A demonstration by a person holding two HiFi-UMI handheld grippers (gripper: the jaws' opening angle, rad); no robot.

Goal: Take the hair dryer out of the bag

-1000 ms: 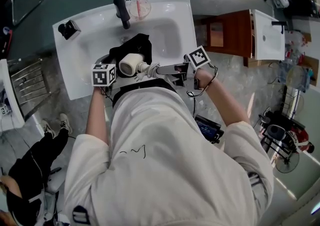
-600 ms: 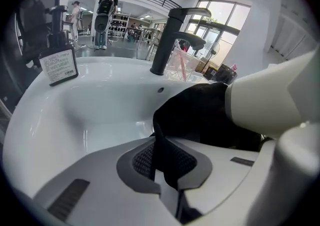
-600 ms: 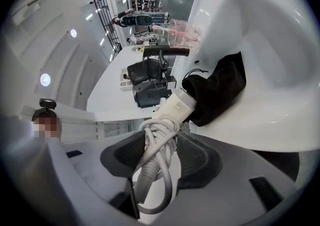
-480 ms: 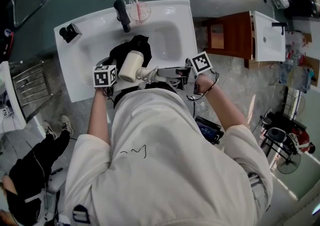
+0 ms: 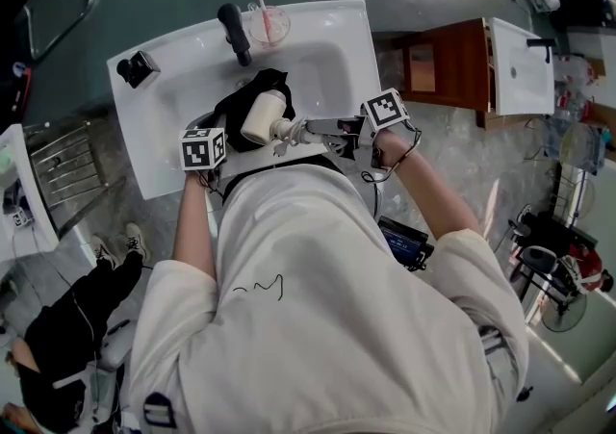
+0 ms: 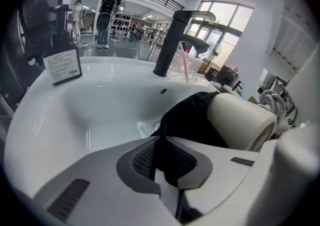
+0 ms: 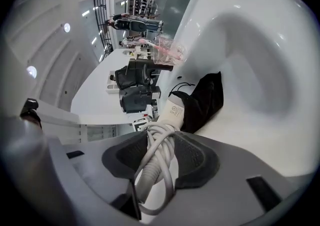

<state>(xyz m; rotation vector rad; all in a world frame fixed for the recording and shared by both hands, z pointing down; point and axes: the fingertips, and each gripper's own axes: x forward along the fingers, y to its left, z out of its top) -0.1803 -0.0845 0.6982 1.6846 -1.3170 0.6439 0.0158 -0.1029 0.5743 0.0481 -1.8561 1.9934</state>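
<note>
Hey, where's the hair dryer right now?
Head view, left of centre: the hair dryer sits against the black bag in the sink, toward its near edge, below the faucet.

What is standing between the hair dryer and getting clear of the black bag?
Nothing but the bag itself: its black fabric lies against one end of the hair dryer. The left gripper pinches the bag's edge; the right gripper, jaws just closing, grips the dryer's coiled cord.
</note>
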